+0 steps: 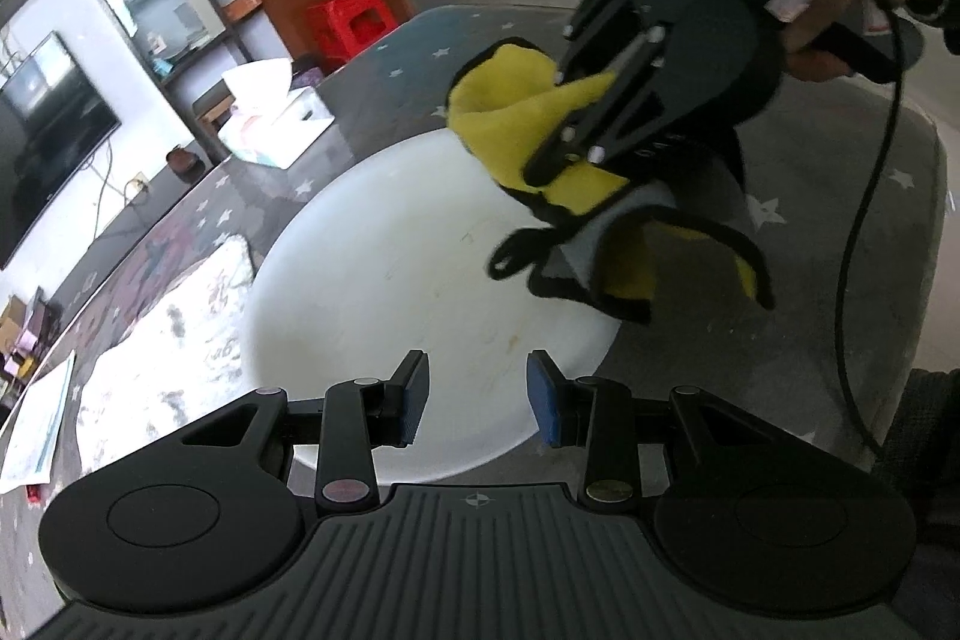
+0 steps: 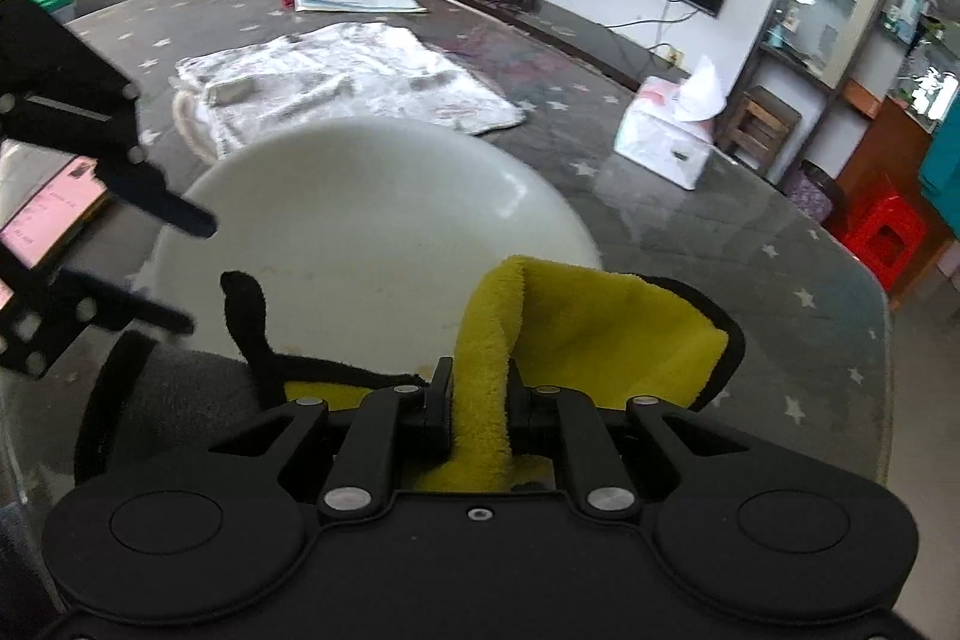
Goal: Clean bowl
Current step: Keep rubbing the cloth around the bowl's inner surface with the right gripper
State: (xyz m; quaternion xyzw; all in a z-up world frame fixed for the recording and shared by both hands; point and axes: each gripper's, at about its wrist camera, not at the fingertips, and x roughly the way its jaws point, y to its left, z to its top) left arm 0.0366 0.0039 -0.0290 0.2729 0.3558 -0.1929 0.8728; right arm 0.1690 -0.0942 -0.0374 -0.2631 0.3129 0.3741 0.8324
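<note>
R gripper [image 2: 478, 403] clamped on yellow cloth [image 2: 576, 328] w/ black trim, hanging over near rim of white bowl [image 2: 360, 208]. L gripper [image 1: 478, 397] jaws apart, nothing between, over bowl's near edge. Bowl sits on star-print table [image 2: 720, 232], white towel [image 2: 348, 76] behind it.

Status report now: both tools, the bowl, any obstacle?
Right tool shut on yellow cloth above bowl. Left tool open, empty, at the bowl's near rim. Nothing in the way.
</note>
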